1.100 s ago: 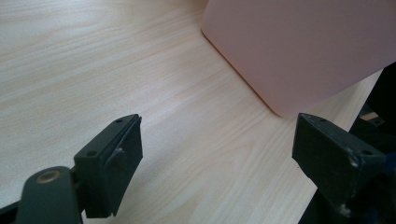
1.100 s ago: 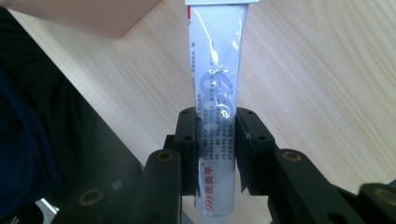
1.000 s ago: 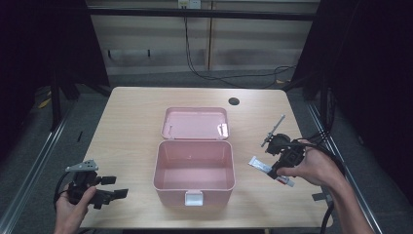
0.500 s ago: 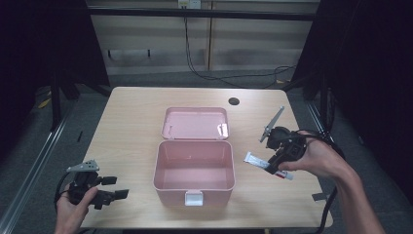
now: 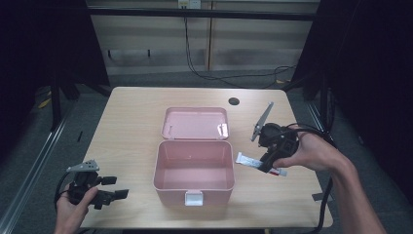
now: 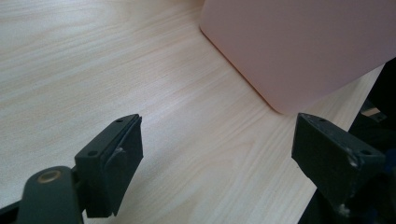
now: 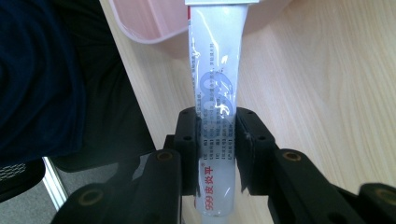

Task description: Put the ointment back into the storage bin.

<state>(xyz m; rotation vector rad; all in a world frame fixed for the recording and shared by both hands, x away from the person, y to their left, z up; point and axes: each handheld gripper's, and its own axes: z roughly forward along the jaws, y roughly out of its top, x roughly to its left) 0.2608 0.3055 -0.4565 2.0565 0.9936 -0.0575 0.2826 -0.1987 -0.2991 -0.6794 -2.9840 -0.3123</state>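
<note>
Right gripper [image 5: 265, 165], at centre right of the high view, is clamped across the middle of a white, soft plastic ointment tube with a red end [image 7: 215, 116]. That tube's long axis runs roughly left–right in the frame, its free end pointing at the open pink plastic box with hinged lid [image 5: 194, 171] just to the left — the near wall is what it must clear. Left gripper [image 5: 111, 188], jaws apart, sits at lower left, farther off.

A light wooden table [image 5: 131, 126] carries an open pink box [image 5: 194, 170] near its middle (lid laid back flat), with a dark round hole [image 5: 234, 101] toward the far edge.
</note>
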